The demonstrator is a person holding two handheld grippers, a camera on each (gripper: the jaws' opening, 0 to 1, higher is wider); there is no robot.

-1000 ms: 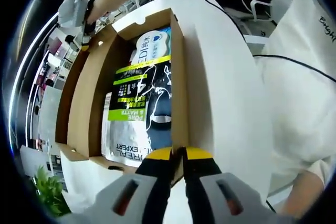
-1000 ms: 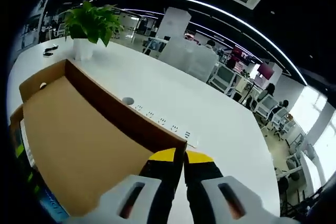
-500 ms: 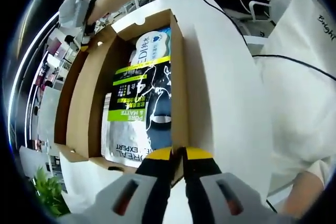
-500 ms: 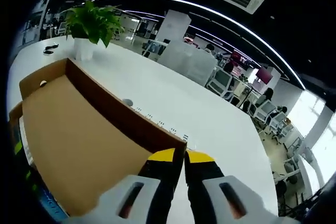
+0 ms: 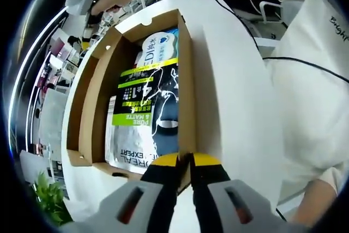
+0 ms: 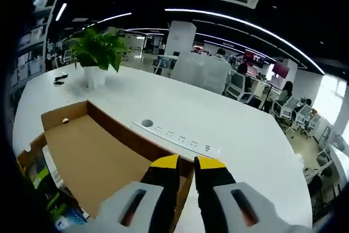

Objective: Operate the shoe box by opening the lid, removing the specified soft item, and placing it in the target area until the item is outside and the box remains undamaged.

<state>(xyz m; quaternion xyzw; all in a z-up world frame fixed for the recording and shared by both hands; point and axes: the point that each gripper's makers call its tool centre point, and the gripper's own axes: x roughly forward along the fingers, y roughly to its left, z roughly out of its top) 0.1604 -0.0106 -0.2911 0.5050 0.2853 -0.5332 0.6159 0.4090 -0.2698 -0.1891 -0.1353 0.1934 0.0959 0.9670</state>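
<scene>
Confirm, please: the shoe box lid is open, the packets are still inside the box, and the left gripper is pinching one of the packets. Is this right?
Not quite. In the left gripper view, the left gripper is shut on the box wall, not on a packet. The rest holds: the lid is open and the packets lie inside.

— What did you have in front of you?

— You had a brown cardboard shoe box (image 5: 185,80) lying open on the white counter (image 5: 234,96), its long side wall running toward your left hand-held gripper (image 5: 185,159).

— And the lid?

— You saw the lid (image 6: 98,162) folded back, its plain brown inner face turned up, still joined to the box along one long edge.

— What was inside?

— You saw soft packets lying flat and overlapping on the box floor: a black one with lime-green bands and white lettering (image 5: 144,99), and a white-and-blue one (image 5: 158,45) at the far end.
</scene>
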